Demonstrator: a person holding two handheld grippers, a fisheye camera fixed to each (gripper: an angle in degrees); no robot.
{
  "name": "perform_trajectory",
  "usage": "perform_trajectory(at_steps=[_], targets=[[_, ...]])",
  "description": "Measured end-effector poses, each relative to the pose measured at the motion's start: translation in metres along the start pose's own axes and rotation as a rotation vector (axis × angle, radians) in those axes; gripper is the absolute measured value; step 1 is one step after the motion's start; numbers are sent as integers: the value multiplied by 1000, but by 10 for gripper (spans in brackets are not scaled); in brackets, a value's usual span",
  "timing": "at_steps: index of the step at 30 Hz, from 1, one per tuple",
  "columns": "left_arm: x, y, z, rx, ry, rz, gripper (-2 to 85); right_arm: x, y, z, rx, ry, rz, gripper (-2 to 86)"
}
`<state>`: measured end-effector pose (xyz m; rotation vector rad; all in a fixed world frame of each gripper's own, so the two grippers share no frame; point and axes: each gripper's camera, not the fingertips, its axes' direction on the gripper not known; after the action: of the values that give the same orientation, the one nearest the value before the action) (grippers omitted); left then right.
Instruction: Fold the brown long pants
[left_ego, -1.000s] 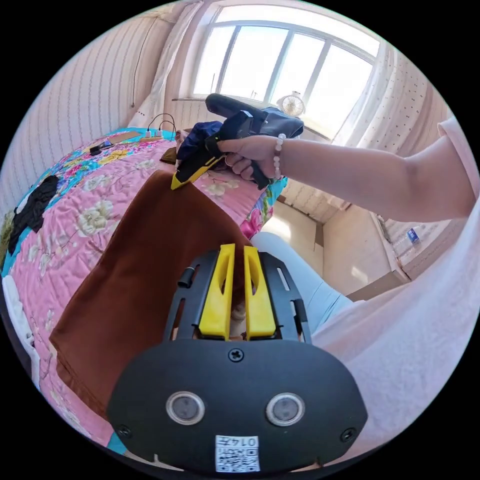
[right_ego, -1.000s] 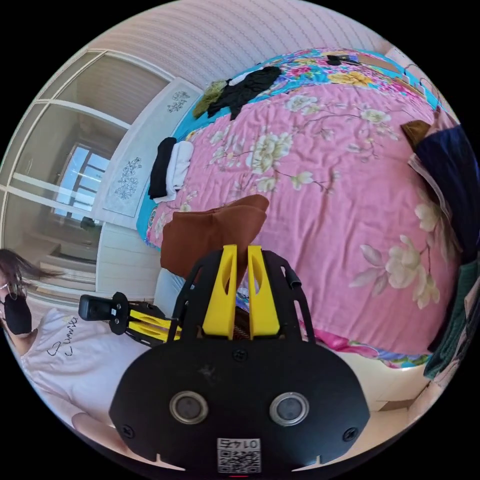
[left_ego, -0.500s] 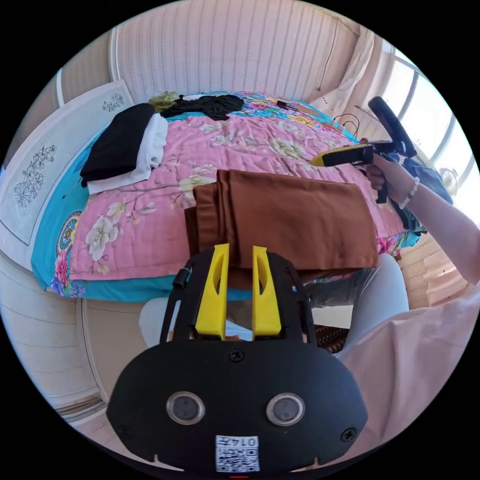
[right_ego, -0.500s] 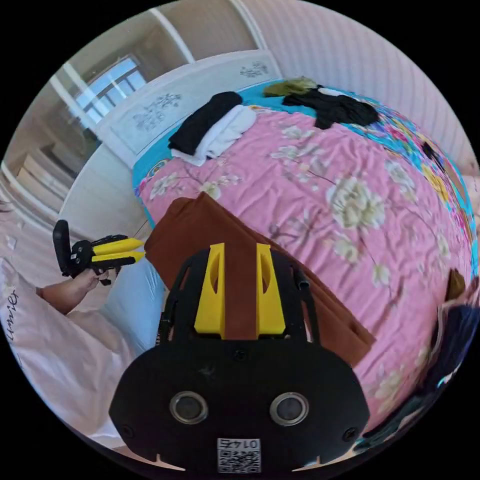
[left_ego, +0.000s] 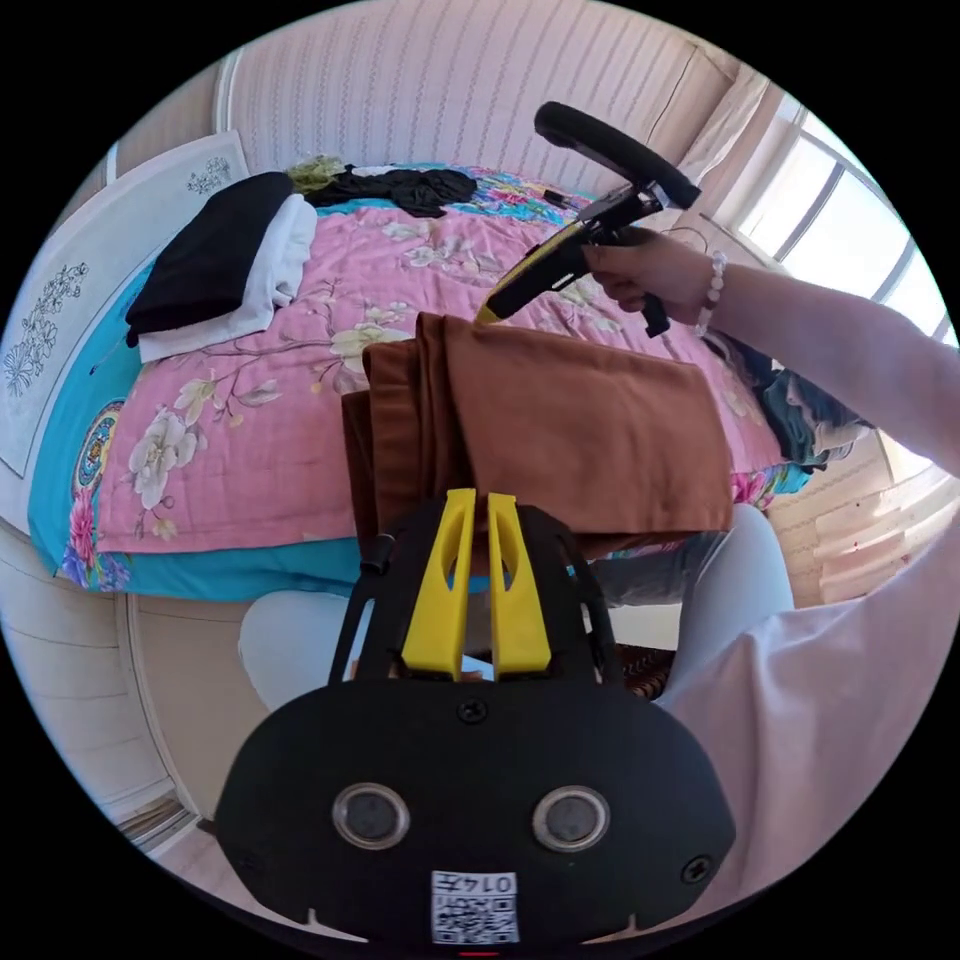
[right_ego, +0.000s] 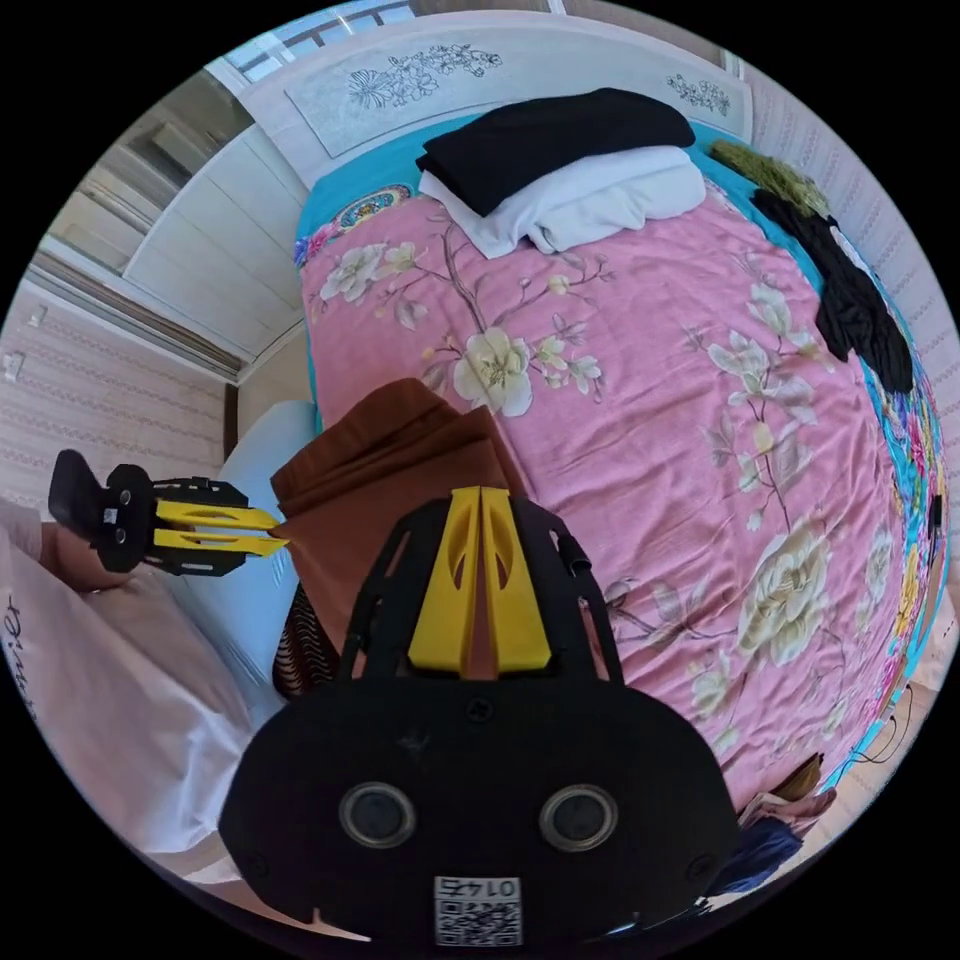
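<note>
The brown long pants (left_ego: 590, 420) lie folded into a wide rectangle at the near edge of the bed, with several layers stacked at the left end. My left gripper (left_ego: 478, 497) pinches the near edge at that end, jaws almost together. In the right gripper view, the left gripper (right_ego: 280, 533) meets the pants (right_ego: 390, 470) at their corner. My right gripper (left_ego: 487, 312), held in a hand, has its tip on the far edge of the pants. Seen from its own camera, the right gripper (right_ego: 478, 490) is closed tight over the brown cloth.
The pink flowered quilt (left_ego: 250, 450) covers the bed. A folded black and white stack (left_ego: 220, 270) sits by the white bed end (left_ego: 50, 300). A loose black garment (left_ego: 400, 188) lies near the wall. Dark clothes (left_ego: 800, 410) are piled at the right; the person's leg (left_ego: 740, 580) presses the bedside.
The right gripper's jaws, open over the pants half a second ago, have closed at the far edge. The left jaws have narrowed on the near edge. The pants went from hanging to lying folded.
</note>
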<state>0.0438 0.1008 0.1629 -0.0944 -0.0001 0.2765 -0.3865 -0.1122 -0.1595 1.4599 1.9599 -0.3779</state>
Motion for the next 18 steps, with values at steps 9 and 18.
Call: perform_trajectory(at_steps=[9, 18], targets=[[-36, 7, -1, 4, 21, -87, -3, 10, -78, -20, 63, -64, -14, 56], [-65, 13, -10, 11, -18, -90, 15, 16, -118, 19, -103, -129, -48, 154]])
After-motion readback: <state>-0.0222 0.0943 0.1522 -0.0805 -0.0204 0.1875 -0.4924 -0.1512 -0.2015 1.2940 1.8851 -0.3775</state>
